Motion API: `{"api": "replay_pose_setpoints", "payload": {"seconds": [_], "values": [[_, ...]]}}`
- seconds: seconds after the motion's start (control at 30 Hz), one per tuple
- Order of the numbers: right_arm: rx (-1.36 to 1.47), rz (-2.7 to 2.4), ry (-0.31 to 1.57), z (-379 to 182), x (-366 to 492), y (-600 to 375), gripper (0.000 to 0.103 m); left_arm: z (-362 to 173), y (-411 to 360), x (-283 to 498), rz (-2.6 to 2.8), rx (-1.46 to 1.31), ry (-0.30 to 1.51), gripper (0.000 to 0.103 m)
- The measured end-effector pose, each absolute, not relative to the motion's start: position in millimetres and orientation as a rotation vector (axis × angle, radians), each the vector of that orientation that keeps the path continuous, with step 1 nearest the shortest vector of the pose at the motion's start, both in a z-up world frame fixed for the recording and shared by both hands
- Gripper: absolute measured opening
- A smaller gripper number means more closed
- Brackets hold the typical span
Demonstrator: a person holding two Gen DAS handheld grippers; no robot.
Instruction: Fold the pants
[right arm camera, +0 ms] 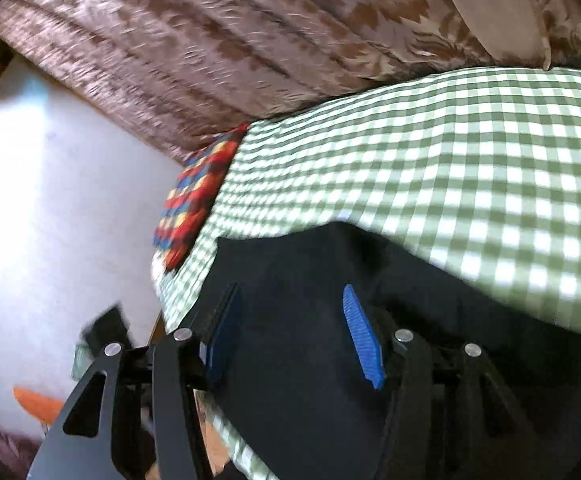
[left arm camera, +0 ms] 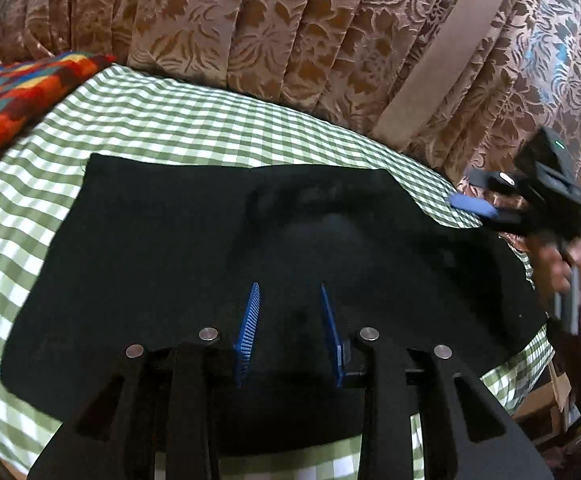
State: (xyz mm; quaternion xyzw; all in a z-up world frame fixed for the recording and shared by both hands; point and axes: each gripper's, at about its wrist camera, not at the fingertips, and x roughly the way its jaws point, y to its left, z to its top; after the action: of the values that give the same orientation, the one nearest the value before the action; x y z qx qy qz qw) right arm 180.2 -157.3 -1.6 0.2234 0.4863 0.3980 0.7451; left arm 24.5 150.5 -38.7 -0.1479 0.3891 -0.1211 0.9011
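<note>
Left wrist view: your left gripper (left arm camera: 290, 332) hangs over the near middle of the pants (left arm camera: 210, 264), its blue pads partly apart and nothing between them. The pants lie flat as a dark, already doubled slab across the centre of the frame on the checked sheet (left arm camera: 162, 116), a placement that judging by the smooth spread readies them for a further fold. Their long axis runs from lower left to right of frame; which end is the waist you cannot tell, the cloth being too dark. Your right gripper (left arm camera: 486, 210) sits at the right edge, beside the far right corner of the pants, with a hand (left arm camera: 558, 268) on its handle; no cloth shows in it.

Right wrist view: the right gripper (right arm camera: 290, 336) stands roughly half open and empty above the pants (right arm camera: 298, 360), which fill the lower centre. The picture is blurred. A patchwork cushion (right arm camera: 194, 200) lies at the sheet's far left.
</note>
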Motion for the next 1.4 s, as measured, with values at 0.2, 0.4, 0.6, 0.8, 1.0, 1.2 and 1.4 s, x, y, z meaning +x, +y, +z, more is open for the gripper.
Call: {"api": "replay_pose_setpoints", "payload": {"seconds": [0.2,0.4,0.6,0.8,1.0,1.2,1.4], "values": [[0.497,0.936,1.214,-41,233,-122,0.030,-43,166,31,-0.218,-0.323,0.803,0.029],[0.437,0.755,1.149,-64,253,-120,0.005,-72,173,37,-0.165,-0.335,0.865,0.029],[0.483,0.737,1.121,-73,248,-135,0.033,-50,180,45,-0.174,-0.355,0.893,0.029],[0.462,0.745,1.017,-28,215,-159,0.033,-19,193,81,-0.143,-0.346,0.828,0.029],[0.305,0.837,1.006,-17,164,-138,0.024,-42,211,119,0.011,-0.324,0.894,0.029],[0.208,0.649,1.050,-65,165,-128,0.016,-70,237,127,0.054,-0.407,0.919,0.028],[0.318,0.650,0.952,-33,136,-167,0.046,-48,229,116,0.097,-0.383,0.876,0.040]]}}
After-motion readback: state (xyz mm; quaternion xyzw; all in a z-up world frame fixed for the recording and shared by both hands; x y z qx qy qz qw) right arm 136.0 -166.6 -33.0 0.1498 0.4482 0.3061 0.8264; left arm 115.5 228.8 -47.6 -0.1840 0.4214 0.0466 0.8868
